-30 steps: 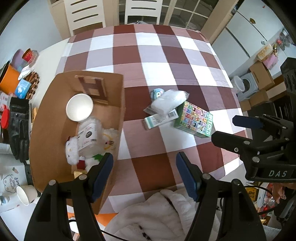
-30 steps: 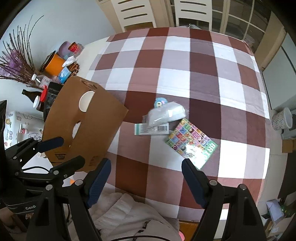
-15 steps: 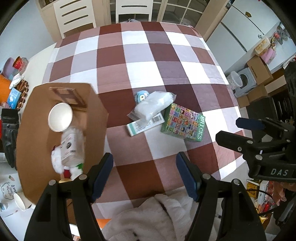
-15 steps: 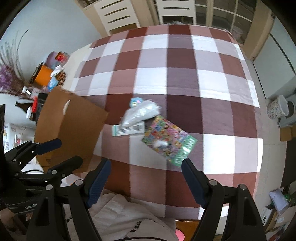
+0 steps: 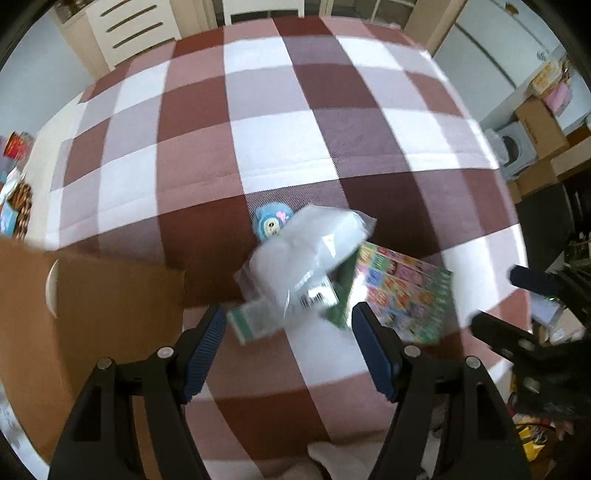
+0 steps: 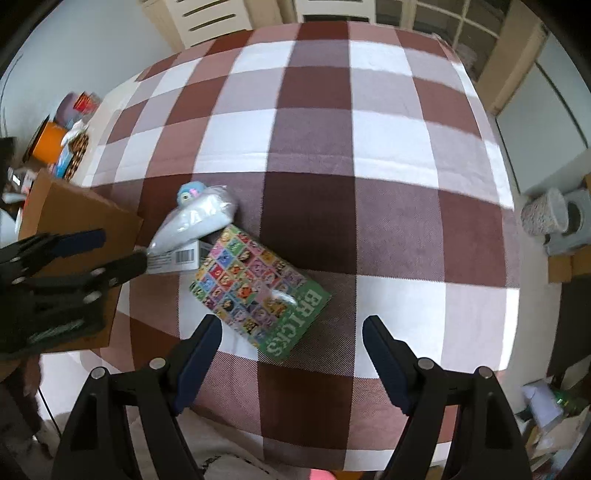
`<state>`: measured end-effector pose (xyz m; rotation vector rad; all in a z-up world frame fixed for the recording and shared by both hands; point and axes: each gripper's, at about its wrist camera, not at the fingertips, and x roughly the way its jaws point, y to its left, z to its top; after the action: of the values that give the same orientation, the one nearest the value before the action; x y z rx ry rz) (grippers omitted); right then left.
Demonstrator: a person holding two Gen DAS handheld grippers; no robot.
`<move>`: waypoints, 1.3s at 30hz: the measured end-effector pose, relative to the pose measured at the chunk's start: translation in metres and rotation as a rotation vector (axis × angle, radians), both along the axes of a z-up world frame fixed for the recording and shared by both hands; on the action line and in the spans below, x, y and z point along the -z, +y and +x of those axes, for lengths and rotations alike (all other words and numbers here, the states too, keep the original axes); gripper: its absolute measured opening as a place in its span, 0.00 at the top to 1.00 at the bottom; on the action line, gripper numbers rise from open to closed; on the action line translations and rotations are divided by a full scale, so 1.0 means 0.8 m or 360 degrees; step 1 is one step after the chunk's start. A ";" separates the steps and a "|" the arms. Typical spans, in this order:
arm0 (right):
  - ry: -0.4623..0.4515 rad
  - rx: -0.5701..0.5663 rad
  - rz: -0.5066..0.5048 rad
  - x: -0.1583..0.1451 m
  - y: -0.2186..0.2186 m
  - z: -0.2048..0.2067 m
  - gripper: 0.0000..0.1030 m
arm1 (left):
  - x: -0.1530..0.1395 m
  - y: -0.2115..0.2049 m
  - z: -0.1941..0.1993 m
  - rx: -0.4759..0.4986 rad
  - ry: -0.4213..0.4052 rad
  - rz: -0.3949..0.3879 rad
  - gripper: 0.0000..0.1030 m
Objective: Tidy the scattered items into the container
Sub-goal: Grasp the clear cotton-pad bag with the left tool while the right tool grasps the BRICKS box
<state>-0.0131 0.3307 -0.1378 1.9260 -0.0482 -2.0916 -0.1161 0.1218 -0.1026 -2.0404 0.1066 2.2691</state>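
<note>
A clear bag of white stuff (image 5: 306,254) lies on a flat green-and-white box (image 5: 255,321), with a small blue toy (image 5: 271,223) behind it and a colourful BRICKS box (image 5: 406,295) to its right. The cardboard box (image 5: 88,317) stands at the left. My left gripper (image 5: 288,339) is open, just short of the bag. My right gripper (image 6: 291,350) is open above the near end of the BRICKS box (image 6: 258,291). The right wrist view also shows the bag (image 6: 195,221), the toy (image 6: 190,192), the cardboard box (image 6: 77,229) and the left gripper (image 6: 114,251).
The table wears a brown-and-white checked cloth (image 6: 332,147). Jars and packets (image 6: 66,136) crowd its far left edge. White chairs (image 5: 129,26) stand beyond the far side. A white garment (image 6: 221,454) is at the near edge.
Both grippers have come down and closer to the pile of items. The left one has swung right, away from over the cardboard box, whose inside is now hidden.
</note>
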 end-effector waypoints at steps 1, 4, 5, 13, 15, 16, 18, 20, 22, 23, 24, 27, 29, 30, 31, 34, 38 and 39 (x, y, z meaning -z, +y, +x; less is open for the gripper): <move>-0.0015 0.0016 -0.0009 0.004 0.005 -0.002 0.21 | 0.012 0.004 -0.007 0.0015 -0.0028 -0.0014 0.31; -0.0030 0.0042 -0.0003 0.014 0.019 -0.003 0.22 | 0.039 0.013 -0.026 0.0045 -0.0080 -0.0038 0.31; -0.0033 0.0041 0.0003 0.017 0.023 -0.002 0.22 | 0.047 0.016 -0.032 0.0056 -0.0090 -0.0055 0.31; -0.0125 0.0063 0.0084 0.059 0.065 0.012 0.22 | 0.080 0.027 -0.061 0.0076 -0.0120 -0.0132 0.31; -0.0142 0.0073 0.0082 0.065 0.069 0.012 0.22 | 0.086 0.029 -0.065 0.0084 -0.0126 -0.0146 0.31; -0.0130 0.0061 0.0068 0.065 0.067 0.011 0.22 | 0.089 0.029 -0.068 0.0086 -0.0129 -0.0156 0.31; -0.0065 -0.0036 0.0027 0.058 0.052 0.008 0.22 | 0.094 0.029 -0.072 0.0077 -0.0135 -0.0175 0.31; 0.0003 -0.0209 -0.0004 0.050 0.025 0.006 0.22 | 0.099 0.027 -0.076 0.0065 -0.0143 -0.0170 0.35; 0.0095 -0.0413 -0.0003 0.045 -0.007 0.007 0.22 | 0.102 0.025 -0.079 0.0045 -0.0150 -0.0154 0.41; 0.0146 -0.0524 0.0012 0.044 -0.025 0.008 0.22 | 0.102 0.024 -0.080 0.0038 -0.0152 -0.0147 0.42; 0.0195 -0.0646 0.0025 0.044 -0.043 0.010 0.22 | 0.103 0.022 -0.081 0.0030 -0.0150 -0.0138 0.44; 0.0266 -0.0928 0.0082 0.052 -0.085 0.018 0.22 | 0.102 0.017 -0.086 -0.0008 -0.0141 -0.0100 0.48; 0.0295 -0.1064 0.0128 0.058 -0.105 0.023 0.22 | 0.103 0.012 -0.089 -0.0038 -0.0141 -0.0069 0.49; 0.0309 -0.1133 0.0164 0.063 -0.115 0.026 0.22 | 0.103 0.010 -0.090 -0.0047 -0.0141 -0.0062 0.49; 0.0324 -0.1184 0.0199 0.068 -0.123 0.027 0.21 | 0.103 0.009 -0.091 -0.0054 -0.0139 -0.0055 0.50; 0.0398 -0.1329 0.0308 0.083 -0.142 0.035 0.19 | 0.103 0.007 -0.094 -0.0065 -0.0134 -0.0042 0.51; 0.0370 -0.1322 0.0314 0.098 -0.149 0.030 0.18 | 0.102 0.003 -0.098 -0.0092 -0.0110 -0.0013 0.57; 0.0365 -0.1276 0.0289 0.097 -0.147 0.026 0.18 | 0.100 0.002 -0.098 -0.0096 -0.0102 -0.0003 0.60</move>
<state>0.0079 0.2131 -0.2156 1.4136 0.8390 -1.7535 -0.1948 0.1234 -0.1829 -2.1435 0.0433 2.2357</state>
